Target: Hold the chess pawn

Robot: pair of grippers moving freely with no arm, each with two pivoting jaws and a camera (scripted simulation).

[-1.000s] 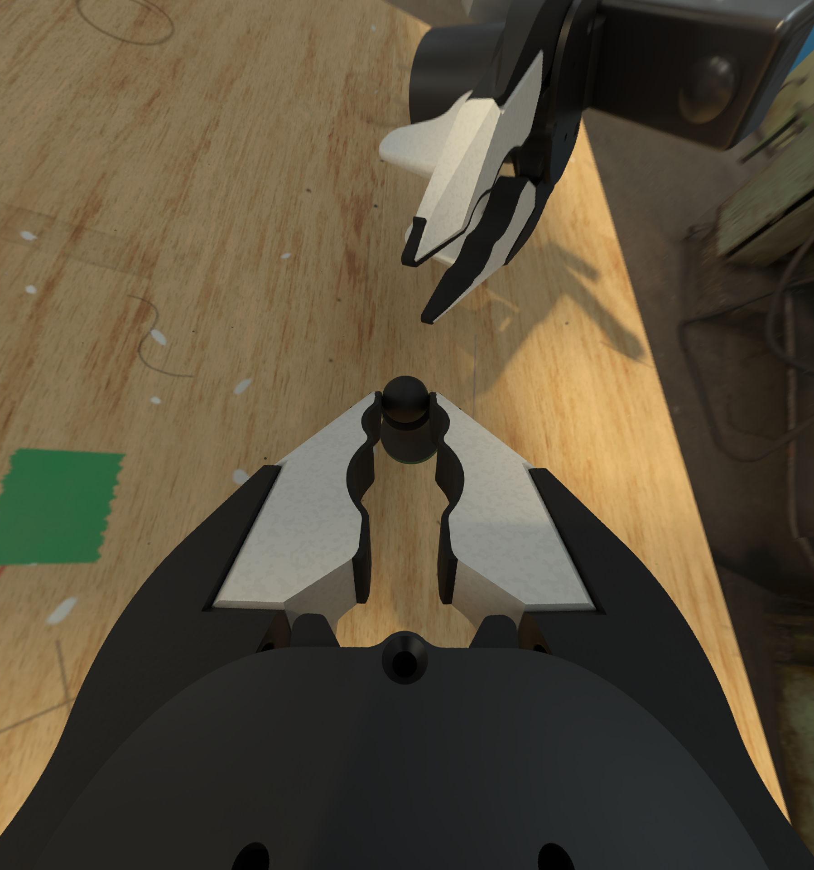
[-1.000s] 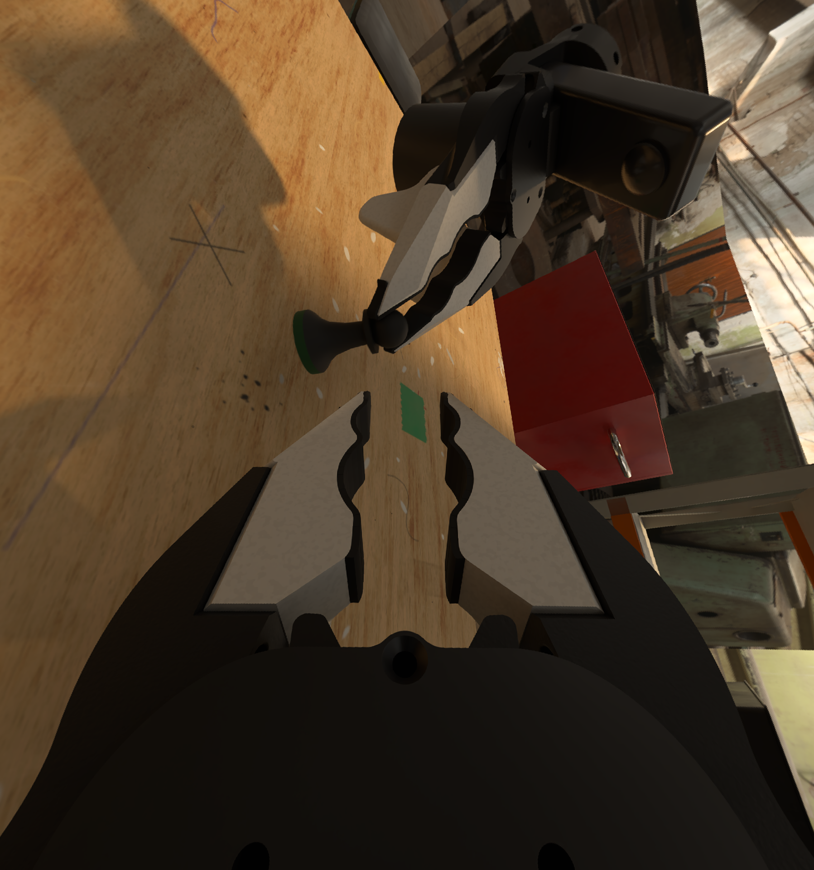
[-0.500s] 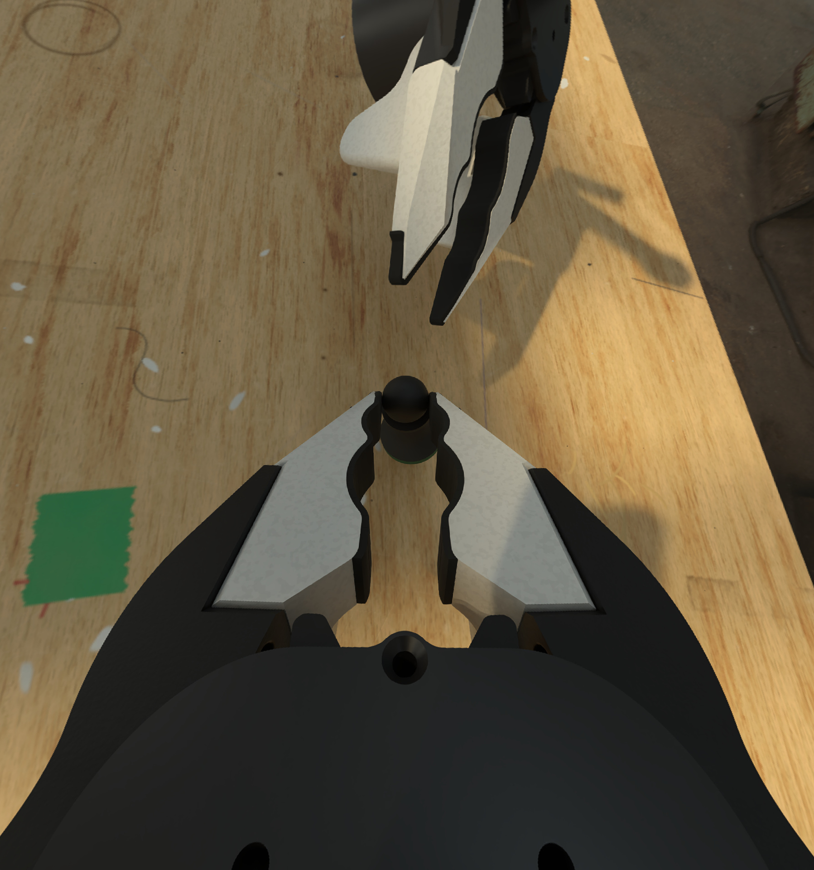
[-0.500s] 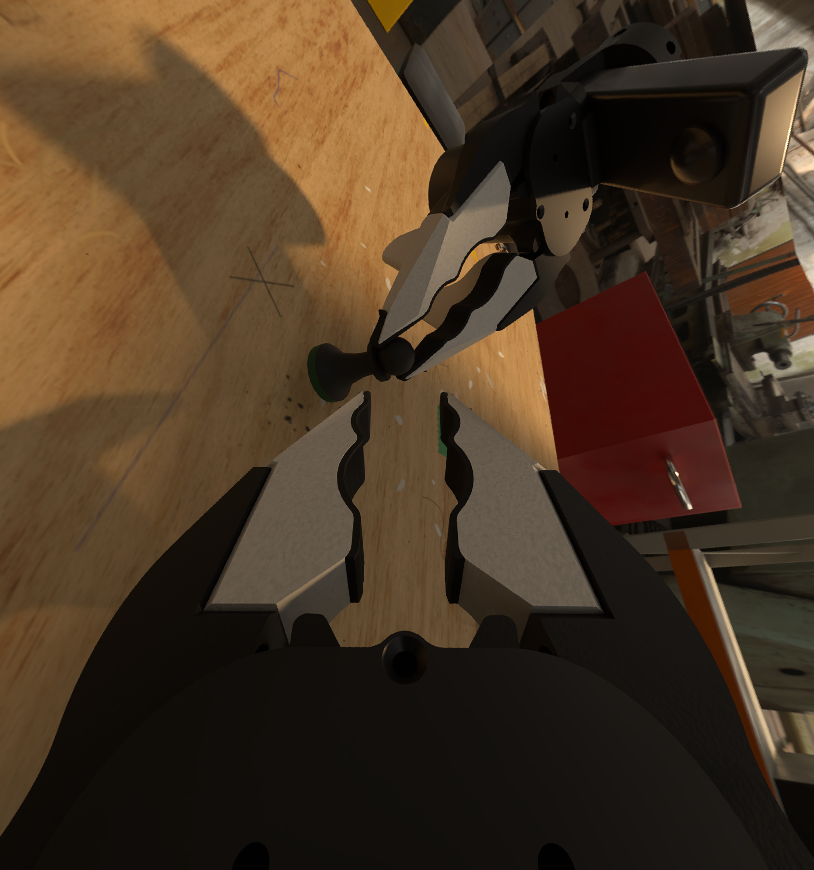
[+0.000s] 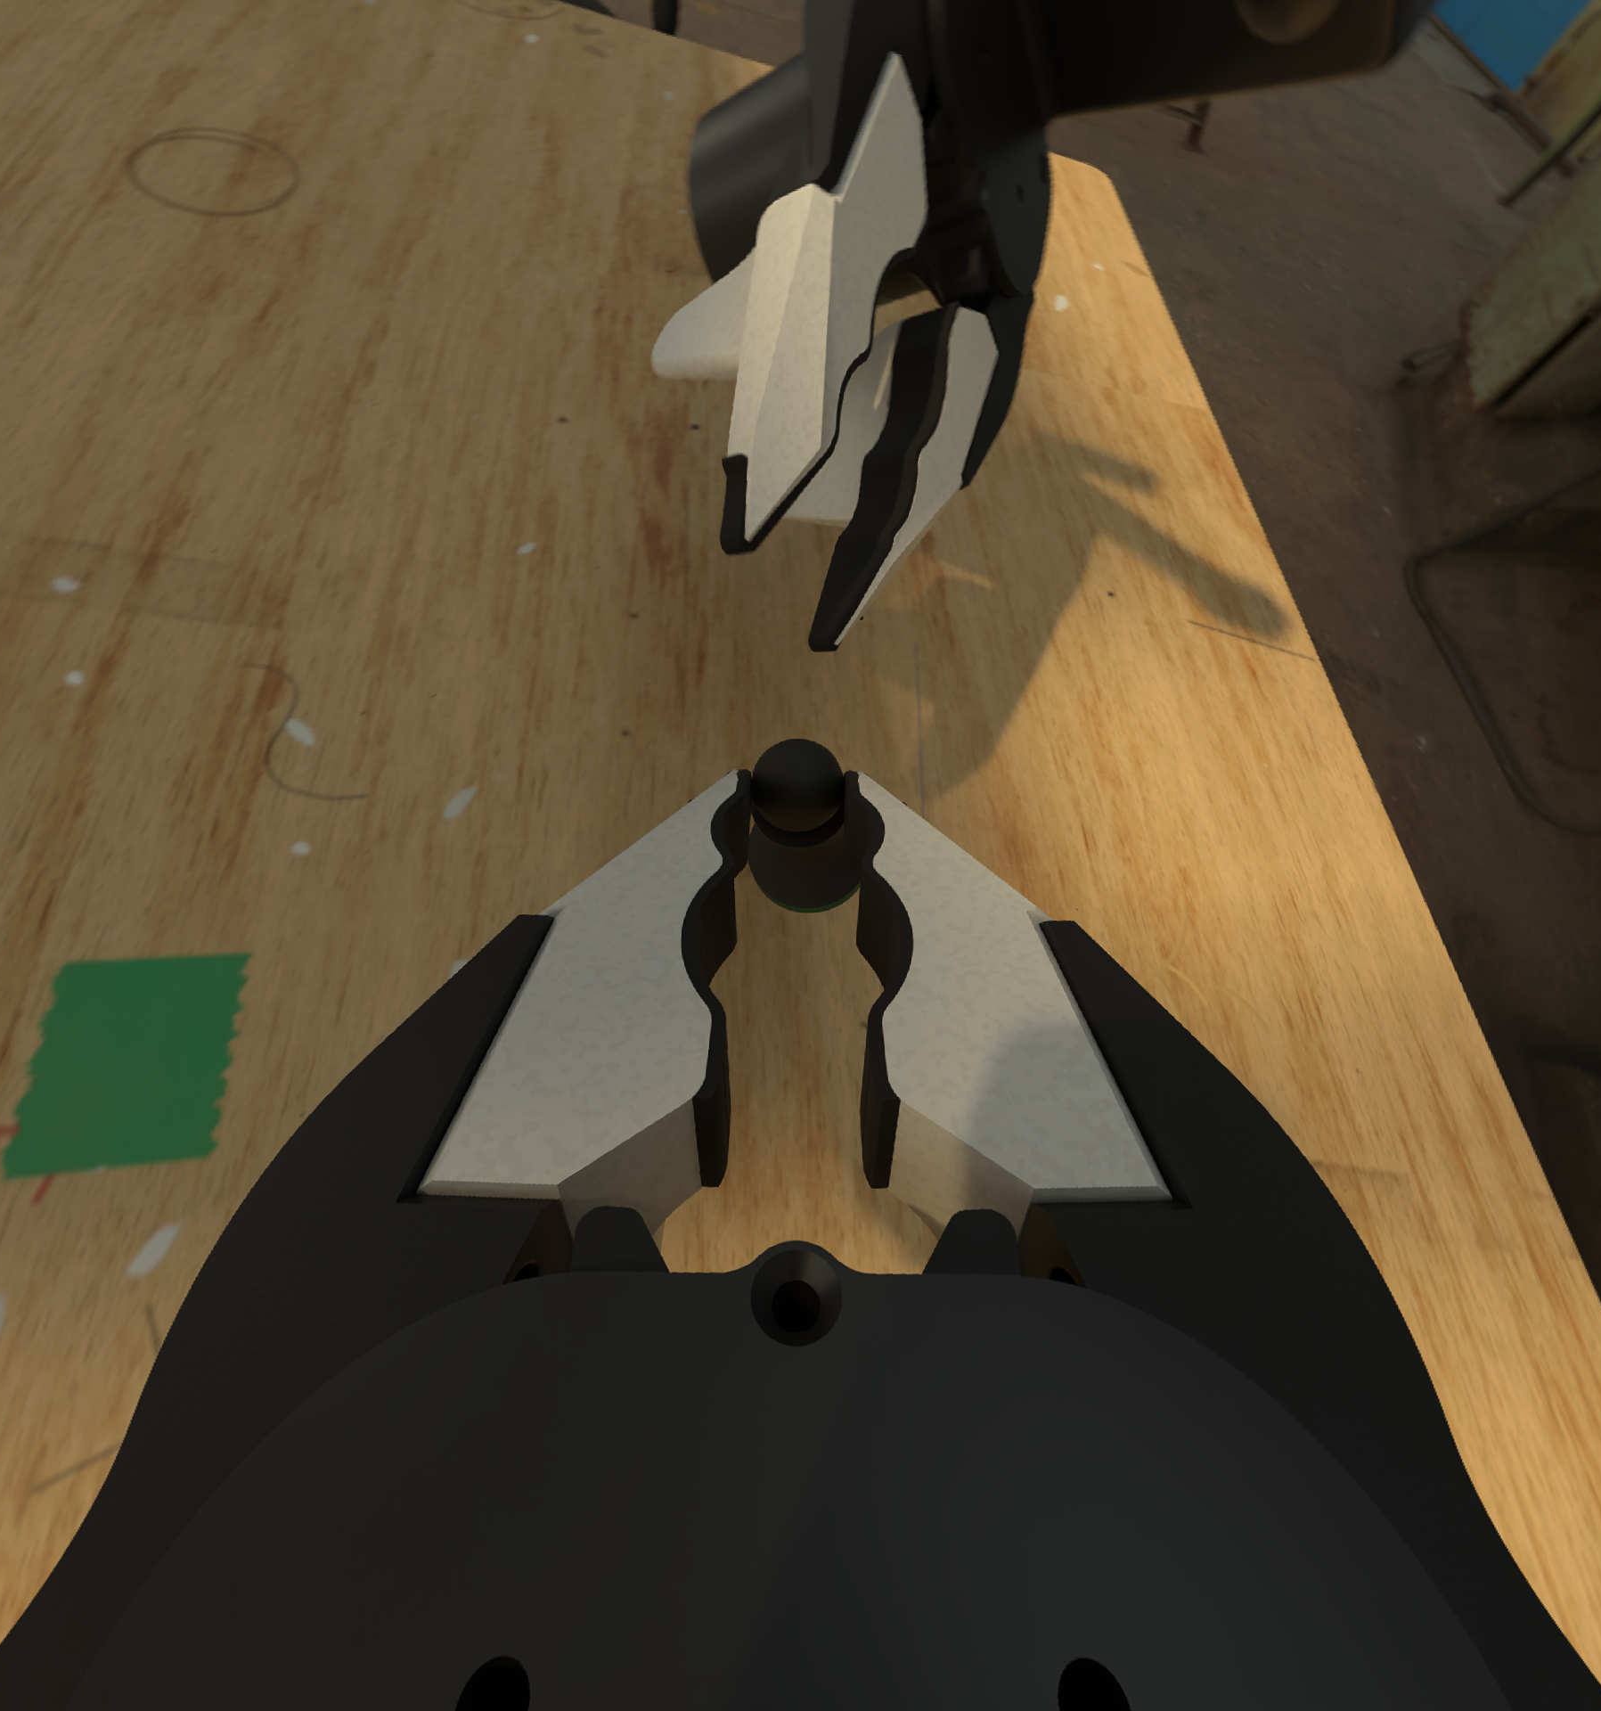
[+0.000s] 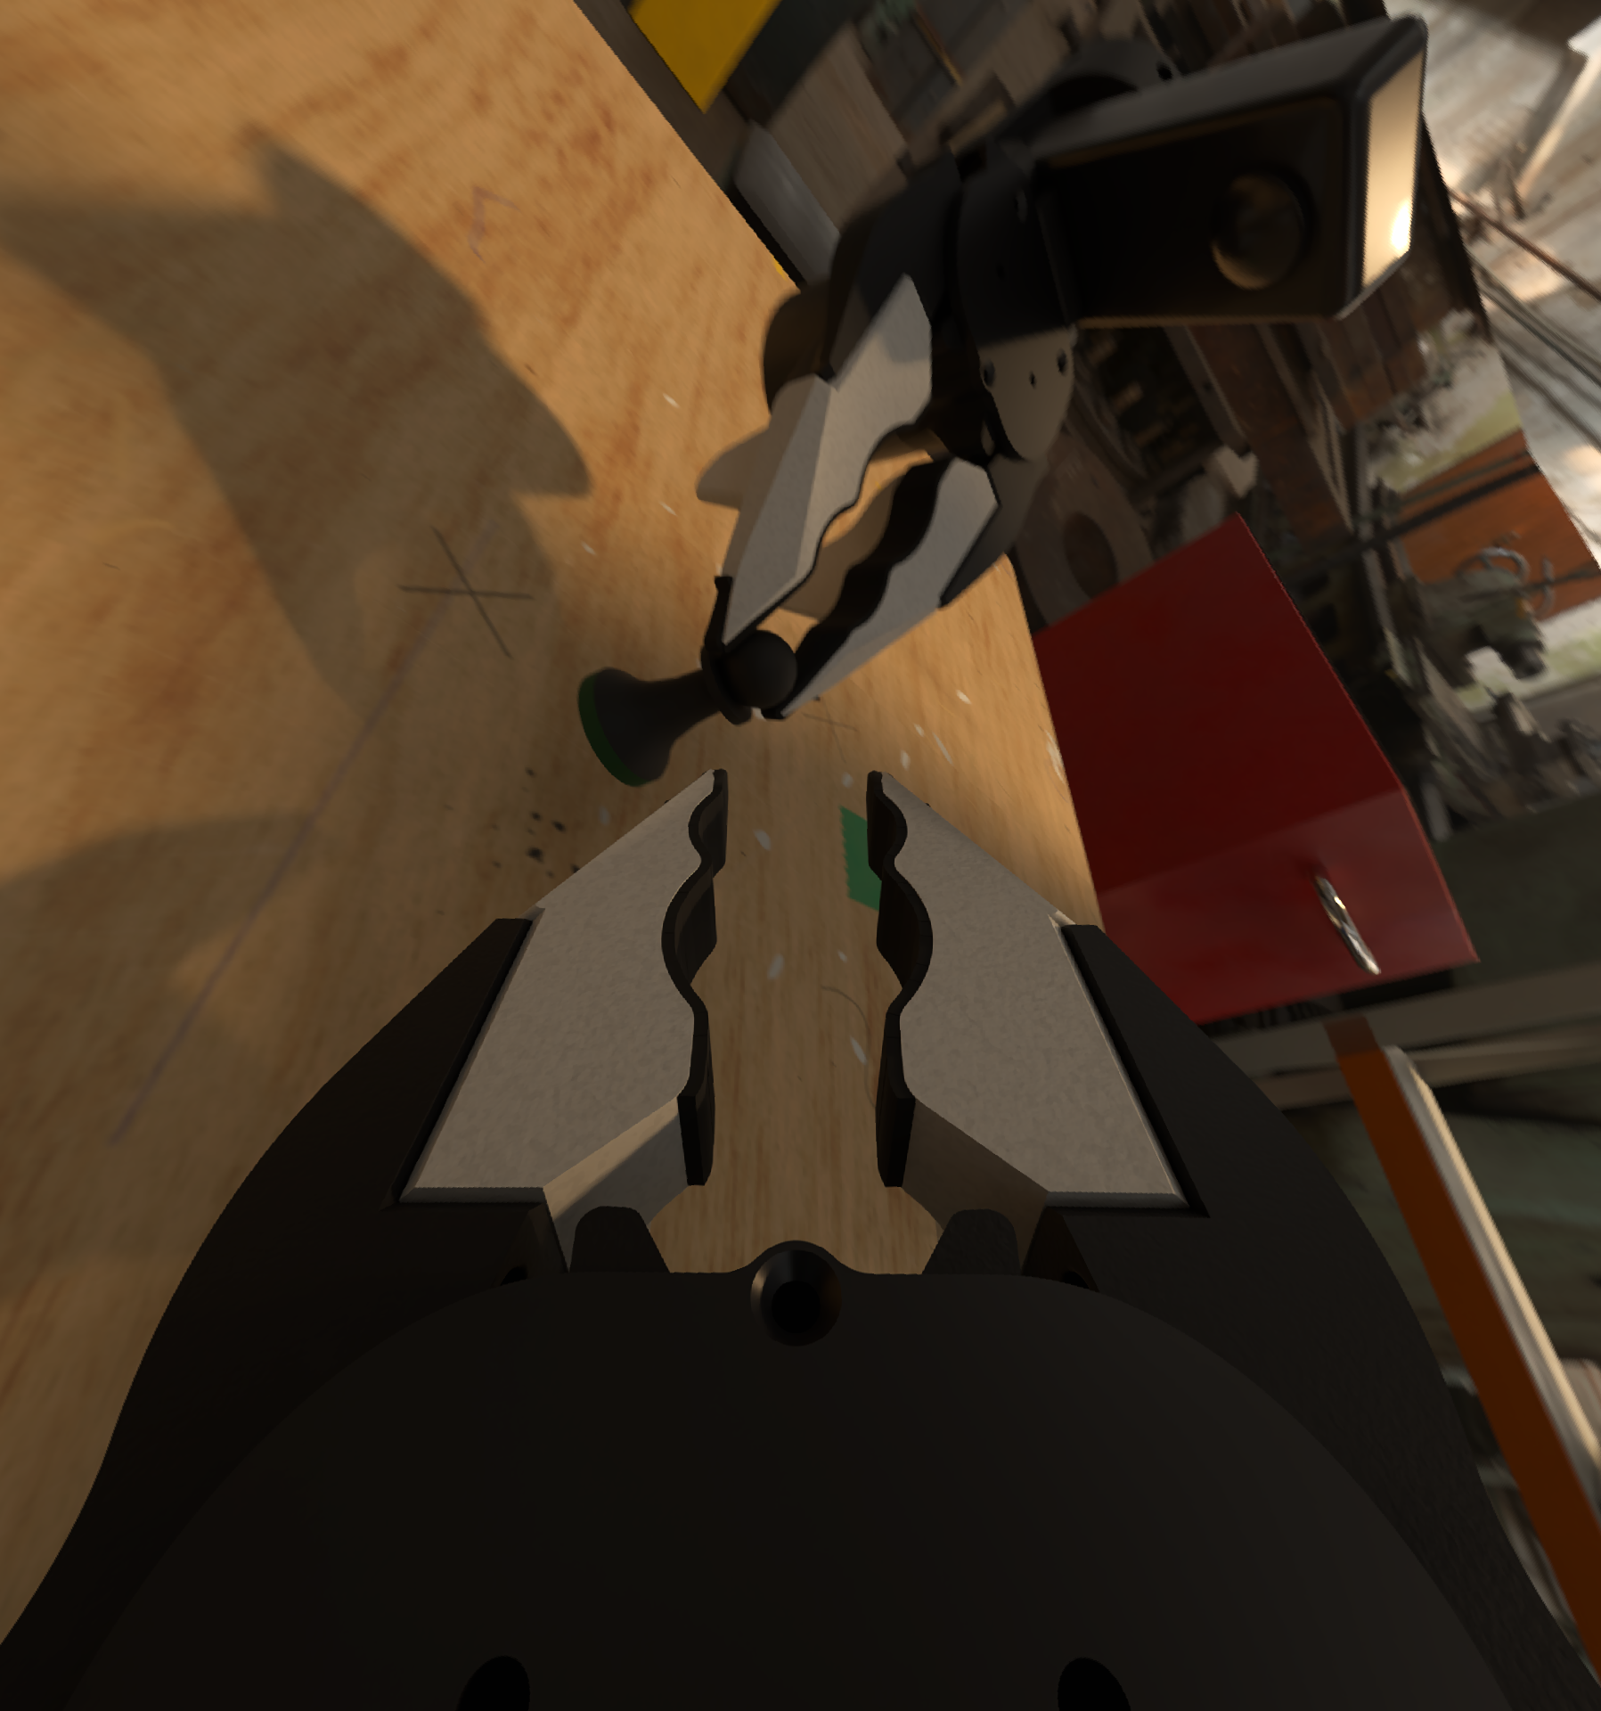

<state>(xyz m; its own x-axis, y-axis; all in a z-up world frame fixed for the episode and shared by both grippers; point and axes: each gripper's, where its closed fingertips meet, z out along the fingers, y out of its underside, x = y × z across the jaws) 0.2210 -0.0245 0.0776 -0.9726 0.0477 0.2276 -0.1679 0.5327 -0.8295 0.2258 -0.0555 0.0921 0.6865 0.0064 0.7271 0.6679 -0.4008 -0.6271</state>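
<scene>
Wooden bench (image 5: 315, 463): one pawn (image 5: 798, 833) pinched by left gripper (image 5: 798, 787); right gripper (image 6: 796, 787) spread, empty.

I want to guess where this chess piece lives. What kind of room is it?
Probably a workshop: a scuffed, paint-flecked wooden bench, a red metal box beside it, and old machines behind.

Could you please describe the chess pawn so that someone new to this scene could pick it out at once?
Start with the wooden table, then find the left gripper above it. Pinched by its head at the tips of that gripper's fingers is the chess pawn. It is the only small black turned piece, with a round head and a green underside.
</scene>
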